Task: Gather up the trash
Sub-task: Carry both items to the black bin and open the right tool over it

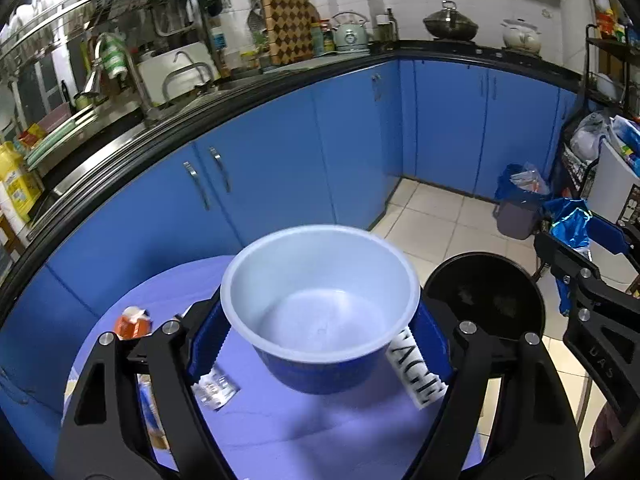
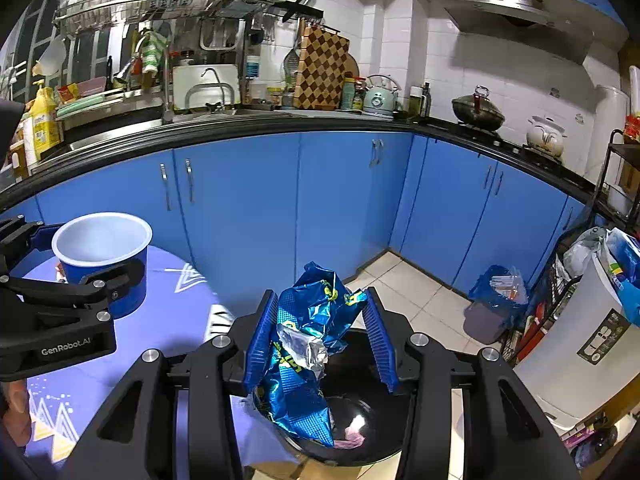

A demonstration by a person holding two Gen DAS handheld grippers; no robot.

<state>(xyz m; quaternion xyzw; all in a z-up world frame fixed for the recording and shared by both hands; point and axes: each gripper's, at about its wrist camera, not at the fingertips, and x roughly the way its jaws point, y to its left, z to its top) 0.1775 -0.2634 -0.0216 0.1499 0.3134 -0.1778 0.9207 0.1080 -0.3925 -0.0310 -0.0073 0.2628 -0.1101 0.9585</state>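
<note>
The right claw (image 2: 320, 332) grips a crumpled blue foil snack bag (image 2: 308, 344) directly above the black waste bin (image 2: 360, 432); release drops it straight in. The left claw (image 1: 320, 332) clamps an empty blue paper bowl (image 1: 320, 300), left of the bin, over the purple worktop (image 1: 280, 420).

Kitchen tally by kind

Two tongs, left tongs (image 1: 320, 336) and right tongs (image 2: 322, 332); one blue cup (image 1: 320, 300); one foil wrapper (image 2: 308, 344); two trash bins: black bin (image 1: 486, 296), grey bin (image 1: 518, 218).

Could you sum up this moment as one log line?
left hand-held gripper: holds blue paper bowl | right hand-held gripper: holds crumpled blue foil wrapper over black bin
</note>
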